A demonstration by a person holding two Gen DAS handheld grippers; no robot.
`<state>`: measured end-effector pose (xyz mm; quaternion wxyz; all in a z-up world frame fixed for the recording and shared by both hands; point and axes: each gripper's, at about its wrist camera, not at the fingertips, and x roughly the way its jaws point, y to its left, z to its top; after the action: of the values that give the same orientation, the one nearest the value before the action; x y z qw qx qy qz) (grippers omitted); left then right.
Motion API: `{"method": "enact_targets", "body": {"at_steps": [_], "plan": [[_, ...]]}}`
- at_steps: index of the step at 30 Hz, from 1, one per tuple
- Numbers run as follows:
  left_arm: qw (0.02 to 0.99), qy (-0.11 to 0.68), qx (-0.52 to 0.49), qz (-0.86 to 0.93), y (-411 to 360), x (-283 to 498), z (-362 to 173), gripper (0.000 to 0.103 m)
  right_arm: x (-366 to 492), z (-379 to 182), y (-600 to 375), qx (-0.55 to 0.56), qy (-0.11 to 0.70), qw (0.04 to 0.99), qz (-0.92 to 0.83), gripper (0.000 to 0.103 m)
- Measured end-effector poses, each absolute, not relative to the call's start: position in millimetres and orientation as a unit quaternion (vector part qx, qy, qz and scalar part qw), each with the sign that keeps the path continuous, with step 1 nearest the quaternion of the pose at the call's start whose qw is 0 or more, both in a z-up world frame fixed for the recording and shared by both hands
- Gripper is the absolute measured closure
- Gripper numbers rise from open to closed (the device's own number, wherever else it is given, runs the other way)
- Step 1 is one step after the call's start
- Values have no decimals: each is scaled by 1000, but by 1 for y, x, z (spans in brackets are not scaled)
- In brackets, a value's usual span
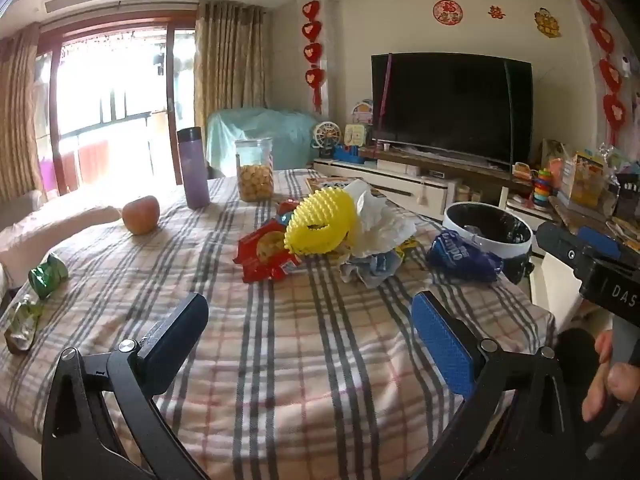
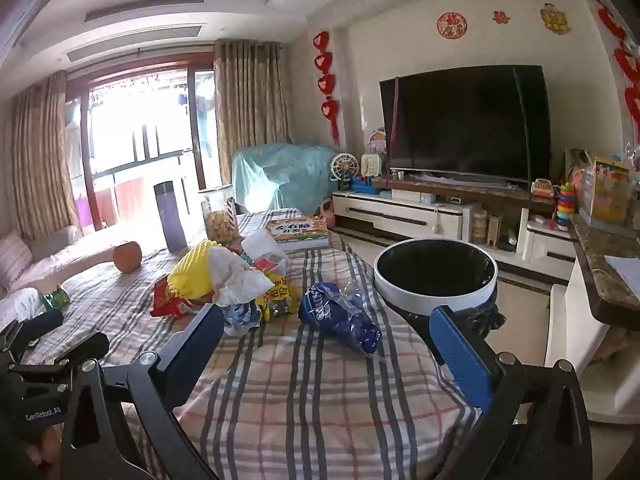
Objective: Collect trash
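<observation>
Looking along both sets of tongs, I judge the collecting has hardly begun, if at all. My left tongs (image 1: pixel 310 338) stand spread as wide as they go with nothing between the pads, hanging over bare checked cloth near my edge of the desk (image 1: pixel 280 360). My right tongs (image 2: pixel 326 354) are just as wide and just as empty.

The trash lies in a loose heap mid-desk: a red snack wrapper (image 1: pixel 266 254), a yellow spiky foam net (image 1: pixel 318 222) resting on it, crumpled white paper (image 1: pixel 380 224) beside that, and a yellow packet (image 2: pixel 280 292) tucked under the pile. A blue plastic wrapper (image 2: pixel 340 318) lies apart from the heap, nearest the white-rimmed bin (image 2: pixel 436 276), which stands just off the desk's right side. Its black liner looks close to empty from the right view, though the left view hints at something pale inside; I cannot tell what. Two green wrappers (image 1: pixel 48 270) lie well apart at the far left edge.

The apple (image 1: pixel 141 215), purple flask (image 1: pixel 194 168) and biscuit jar (image 1: pixel 255 170) are likely keepers. So nearly everything is left, and the blue wrapper looks the easiest start.
</observation>
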<state>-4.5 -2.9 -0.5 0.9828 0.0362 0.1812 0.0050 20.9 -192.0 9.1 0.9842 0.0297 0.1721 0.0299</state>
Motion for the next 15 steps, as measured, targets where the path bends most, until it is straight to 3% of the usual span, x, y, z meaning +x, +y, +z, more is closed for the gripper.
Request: {"method": "enact_targets", "body": {"at_steps": [15], "plan": [[979, 202, 4, -8, 1, -5, 4, 0, 17, 8, -189, 29, 189, 981, 40, 0]]}}
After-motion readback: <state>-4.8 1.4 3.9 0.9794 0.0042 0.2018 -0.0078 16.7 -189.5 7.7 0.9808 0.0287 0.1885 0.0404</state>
